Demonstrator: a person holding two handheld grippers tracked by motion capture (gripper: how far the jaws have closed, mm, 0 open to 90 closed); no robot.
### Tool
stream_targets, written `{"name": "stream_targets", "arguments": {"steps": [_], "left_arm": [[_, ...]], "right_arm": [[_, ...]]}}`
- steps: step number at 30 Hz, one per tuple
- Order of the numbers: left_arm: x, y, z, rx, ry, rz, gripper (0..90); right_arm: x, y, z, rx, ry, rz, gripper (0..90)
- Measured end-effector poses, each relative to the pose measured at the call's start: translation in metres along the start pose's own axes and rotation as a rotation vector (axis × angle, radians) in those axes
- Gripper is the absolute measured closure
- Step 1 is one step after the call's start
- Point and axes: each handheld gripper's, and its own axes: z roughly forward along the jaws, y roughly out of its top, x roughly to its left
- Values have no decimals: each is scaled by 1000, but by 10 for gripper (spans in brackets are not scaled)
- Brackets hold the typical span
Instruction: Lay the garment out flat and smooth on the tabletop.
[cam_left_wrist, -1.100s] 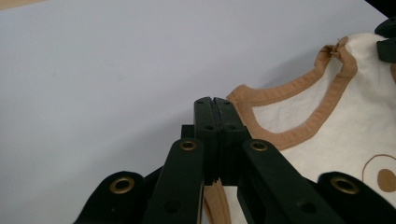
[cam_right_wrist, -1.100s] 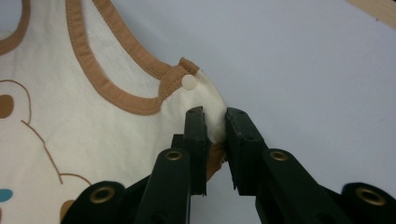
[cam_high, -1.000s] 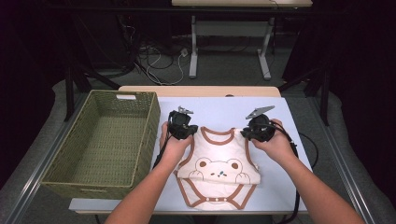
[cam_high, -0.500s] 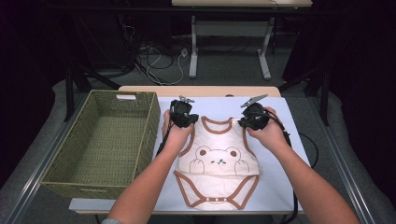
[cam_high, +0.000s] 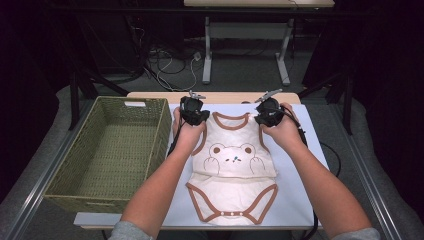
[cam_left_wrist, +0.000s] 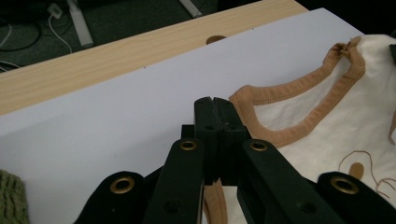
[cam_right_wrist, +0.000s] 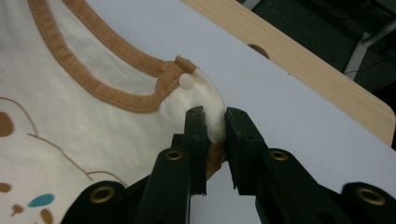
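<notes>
- Two hand-held grippers grip one garment — a cream baby bodysuit (cam_high: 234, 165) with brown trim and a bear face printed on its chest.
- It lies face up on a white mat (cam_high: 305, 165) at the table's middle, neckline toward twelve o'clock, snap crotch toward six.
- Left gripper (cam_high: 194, 116): at the bodysuit's eleven o'clock corner, on the shoulder. In the left gripper view its jaws are pressed together, with the brown-trimmed shoulder edge (cam_left_wrist: 215, 205) pinched between them low down, and the neckline trim (cam_left_wrist: 299, 112) curving away toward two o'clock.
- Right gripper (cam_high: 266, 117): at the bodysuit's one o'clock corner, on the other shoulder. In the right gripper view its jaws are clamped on a bunched fold of cream fabric (cam_right_wrist: 215, 122), with a small round snap (cam_right_wrist: 187, 82) just beside the grip at eleven o'clock.
- Both forearms come in from six o'clock, one on either side of the bear print.
- Woven green basket (cam_high: 75, 165): at nine o'clock of the bodysuit, just beside the mat's edge, a white label (cam_high: 136, 104) on its far rim.
- Bare wood of the table (cam_high: 225, 96) shows beyond the mat at twelve o'clock; floor cables (cam_high: 170, 70) lie farther off.
</notes>
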Motion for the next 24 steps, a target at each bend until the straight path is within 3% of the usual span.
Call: {"name": "stream_targets", "arguments": {"steps": [3, 5, 14, 24], "left_arm": [[1, 4, -1, -5, 1, 3, 895], [3, 14, -1, -16, 19, 30, 896], [7, 32, -6, -59, 37, 7, 896], [11, 41, -6, -83, 49, 12, 897]], "right_arm": [[-1, 5, -2, -4, -5, 7, 789], [-4, 13, -5, -26, -11, 17, 789], [-15, 24, -9, -82, -35, 81, 789], [-20, 32, -10, -123, -39, 96, 790]]}}
